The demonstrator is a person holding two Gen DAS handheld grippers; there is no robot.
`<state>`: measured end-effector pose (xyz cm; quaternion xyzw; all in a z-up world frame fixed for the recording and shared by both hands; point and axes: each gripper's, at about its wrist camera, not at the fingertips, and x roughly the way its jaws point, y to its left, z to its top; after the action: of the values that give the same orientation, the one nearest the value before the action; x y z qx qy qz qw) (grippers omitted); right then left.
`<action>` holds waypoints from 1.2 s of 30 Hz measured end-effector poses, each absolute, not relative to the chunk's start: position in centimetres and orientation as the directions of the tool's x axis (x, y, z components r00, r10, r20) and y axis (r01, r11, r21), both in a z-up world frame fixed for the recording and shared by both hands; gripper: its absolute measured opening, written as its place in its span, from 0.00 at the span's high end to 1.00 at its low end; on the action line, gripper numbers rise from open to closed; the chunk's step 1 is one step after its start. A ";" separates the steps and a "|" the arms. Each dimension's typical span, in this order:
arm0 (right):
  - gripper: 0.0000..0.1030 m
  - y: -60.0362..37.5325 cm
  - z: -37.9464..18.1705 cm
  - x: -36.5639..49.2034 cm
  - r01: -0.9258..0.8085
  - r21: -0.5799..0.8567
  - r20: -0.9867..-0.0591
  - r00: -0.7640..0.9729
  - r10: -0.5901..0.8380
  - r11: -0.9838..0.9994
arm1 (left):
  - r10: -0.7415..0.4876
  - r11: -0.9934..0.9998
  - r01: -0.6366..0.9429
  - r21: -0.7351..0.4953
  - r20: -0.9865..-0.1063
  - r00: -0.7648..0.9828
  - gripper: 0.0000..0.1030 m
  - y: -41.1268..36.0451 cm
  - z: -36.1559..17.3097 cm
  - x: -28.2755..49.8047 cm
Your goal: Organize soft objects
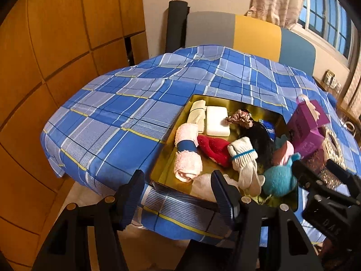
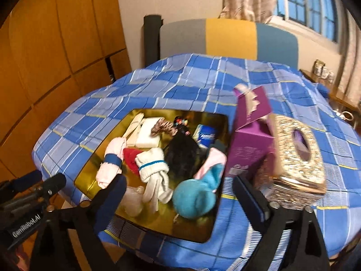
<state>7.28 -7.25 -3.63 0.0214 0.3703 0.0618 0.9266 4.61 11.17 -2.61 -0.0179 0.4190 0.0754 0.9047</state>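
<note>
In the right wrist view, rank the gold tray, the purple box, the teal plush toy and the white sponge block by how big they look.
1. gold tray
2. purple box
3. teal plush toy, nearest the camera, so its rank is unsure
4. white sponge block

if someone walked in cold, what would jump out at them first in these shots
The gold tray on the blue plaid cloth grabs the eye, heaped with soft things: a pink rolled towel at its left, white socks in the middle, a teal plush at the near edge. Just right of it stand a purple box and a glittery tissue box. Both claws, left and right, hover open at the tray's near edge.
</note>
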 end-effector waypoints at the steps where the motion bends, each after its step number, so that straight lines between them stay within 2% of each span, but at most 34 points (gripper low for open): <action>1: 0.01 -7.4 -3.4 6.8 -0.089 0.082 -0.674 0.728 0.121 0.993 | 0.128 0.988 -0.152 0.038 -0.760 0.638 0.40 10.9 -2.6 4.3; 5: 0.00 -7.3 -2.8 5.2 -0.045 0.036 -0.659 0.750 0.058 0.998 | 0.126 0.988 -0.150 0.039 -0.762 0.635 0.40 10.6 -2.4 3.4; 15: 0.00 -7.8 -3.9 3.1 -0.028 0.085 -0.708 0.702 0.080 0.996 | 0.108 0.991 -0.128 0.031 -0.751 0.651 0.40 10.1 -1.9 1.4; 36: 0.00 -7.9 -4.1 3.4 0.017 0.067 -0.711 0.702 0.036 0.998 | 0.082 0.995 -0.095 0.025 -0.749 0.658 0.40 9.7 -1.7 1.0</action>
<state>3.39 -7.93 -4.09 0.0343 0.3858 0.0053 0.9219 0.98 9.72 -1.73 -0.0079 0.4108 0.0484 0.9104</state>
